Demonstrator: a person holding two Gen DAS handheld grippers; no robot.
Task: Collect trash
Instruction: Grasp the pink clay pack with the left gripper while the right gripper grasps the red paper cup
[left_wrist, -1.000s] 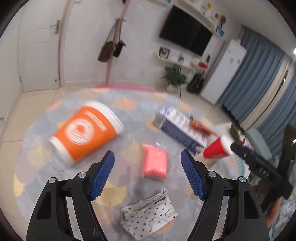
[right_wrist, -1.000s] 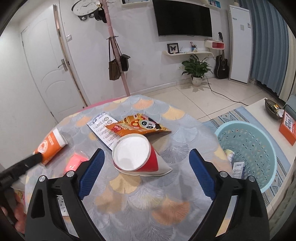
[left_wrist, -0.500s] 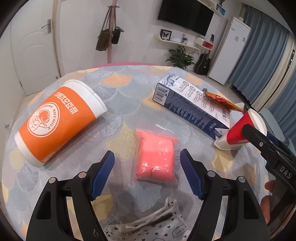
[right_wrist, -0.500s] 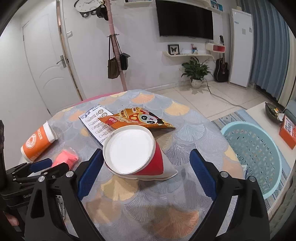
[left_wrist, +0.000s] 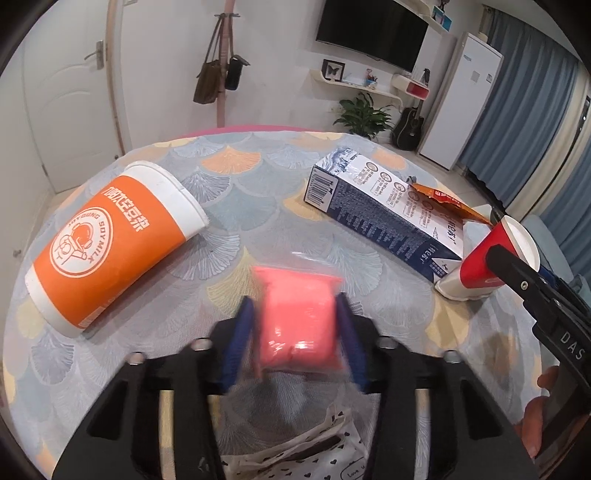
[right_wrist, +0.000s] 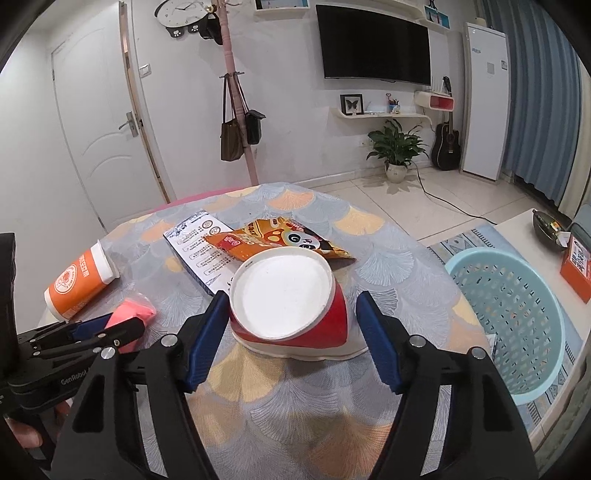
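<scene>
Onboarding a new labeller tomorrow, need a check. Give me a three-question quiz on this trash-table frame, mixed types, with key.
1. What sits between the left tongs? A orange cup; B pink packet; C blue carton.
2. True or false: the red cup stands upright.
3. In the right wrist view, on which side of the table is the blue basket?
Key: 1 B, jaws have just been closing, pads at the packet's sides. 2 false, it lies tipped over. 3 right, beside the table.
</scene>
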